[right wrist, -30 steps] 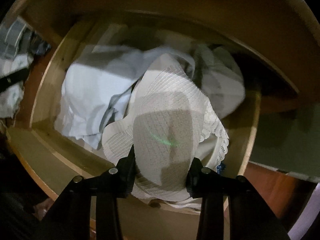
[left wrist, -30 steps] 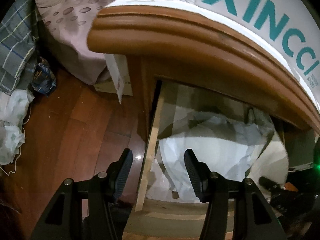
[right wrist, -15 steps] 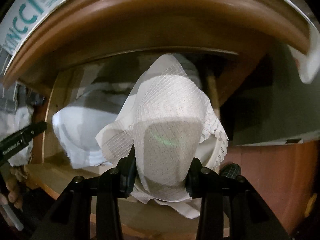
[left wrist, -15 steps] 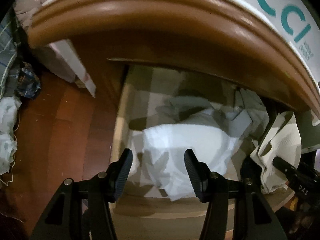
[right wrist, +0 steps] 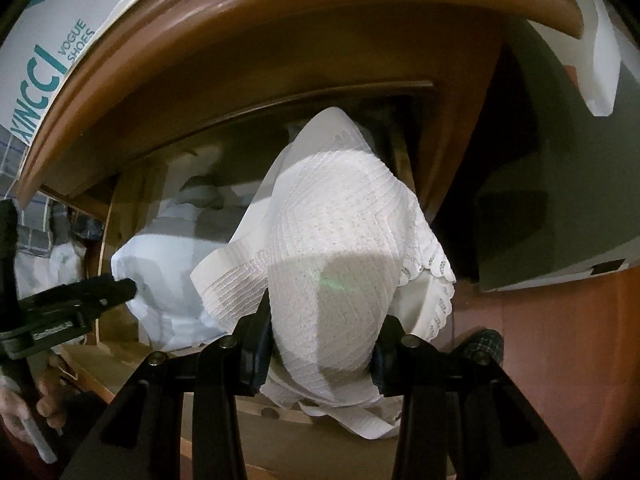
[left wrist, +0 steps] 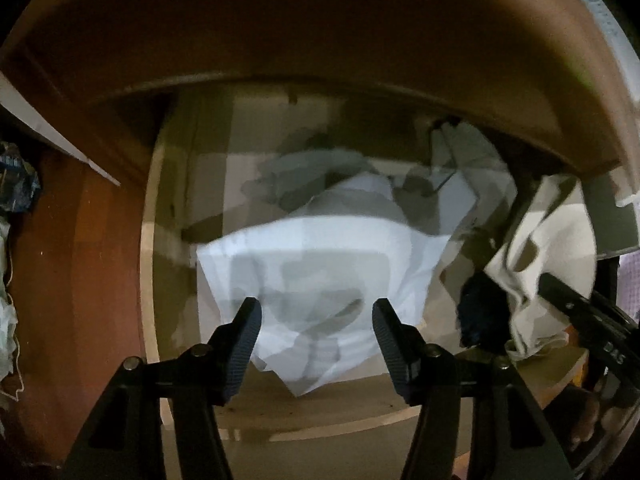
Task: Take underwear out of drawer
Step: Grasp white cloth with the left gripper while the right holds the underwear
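The wooden drawer (left wrist: 147, 280) stands pulled out under the cabinet top. A crumpled white garment (left wrist: 320, 256) lies in it. My left gripper (left wrist: 316, 308) hangs just above that garment, its jaws opening and pressing on nothing. My right gripper (right wrist: 324, 316) is shut on white textured underwear (right wrist: 340, 220) with a lace edge, held up over the drawer's right front corner. In the left wrist view the same underwear (left wrist: 536, 240) hangs from the right gripper (left wrist: 580, 312). The left gripper (right wrist: 80, 292) shows at the left of the right wrist view.
The cabinet's thick brown top (left wrist: 320, 20) overhangs the drawer. A white shoe box (right wrist: 40, 60) with teal letters sits on it. A dark cloth (left wrist: 480, 312) lies at the drawer's right. Red-brown floor (left wrist: 80, 280) and piled clothes (left wrist: 16, 184) are at the left.
My left gripper has moved from the drawer's left edge to over the white garment and sunk closer. My right gripper has lifted the textured underwear up out of the drawer.
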`<state>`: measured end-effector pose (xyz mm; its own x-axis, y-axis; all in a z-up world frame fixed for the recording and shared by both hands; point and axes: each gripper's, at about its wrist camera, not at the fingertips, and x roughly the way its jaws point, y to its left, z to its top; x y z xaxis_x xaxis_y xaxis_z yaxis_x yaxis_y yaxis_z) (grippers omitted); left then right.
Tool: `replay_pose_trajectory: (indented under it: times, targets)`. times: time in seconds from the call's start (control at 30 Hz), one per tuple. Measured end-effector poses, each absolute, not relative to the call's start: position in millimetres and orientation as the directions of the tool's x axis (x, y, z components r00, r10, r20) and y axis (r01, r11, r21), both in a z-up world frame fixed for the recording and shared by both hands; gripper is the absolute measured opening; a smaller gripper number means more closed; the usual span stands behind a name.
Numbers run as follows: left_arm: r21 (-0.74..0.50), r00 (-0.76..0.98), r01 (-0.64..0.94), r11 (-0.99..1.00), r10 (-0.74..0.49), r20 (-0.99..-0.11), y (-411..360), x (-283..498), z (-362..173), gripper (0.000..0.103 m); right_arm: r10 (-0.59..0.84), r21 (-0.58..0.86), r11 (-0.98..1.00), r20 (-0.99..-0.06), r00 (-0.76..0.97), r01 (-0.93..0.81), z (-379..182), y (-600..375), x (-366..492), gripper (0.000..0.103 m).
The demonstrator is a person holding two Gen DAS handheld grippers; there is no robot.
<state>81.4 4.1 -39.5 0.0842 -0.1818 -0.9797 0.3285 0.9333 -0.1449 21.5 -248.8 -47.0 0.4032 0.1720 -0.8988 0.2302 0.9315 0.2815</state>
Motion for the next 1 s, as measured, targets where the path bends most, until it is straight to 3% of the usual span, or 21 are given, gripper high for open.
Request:
replay_pose_trajectory:
  times: [0.33,0.7,1.0]
  targets:
    - [-0.144,0.028,0.301,0.943,-0.16,-0.987,-10,93,-60,0.068,0.213,0.323,0.917,-0.893,0.396,0.235,-50,-250,24,0.036]
    - [-0.301,-0.07,-0.096,0.949,-0.308,-0.949,18,101,-87,0.072,0.248,0.356,0.904,-0.889,0.385,0.239,-54,-249,26,0.037]
    - [-0.257,-0.113,-0.195,0.946,-0.282,-0.953,15,115,-107,0.077,0.254,0.356,0.905,-0.892,0.375,0.233,-54,-252,28,0.037]
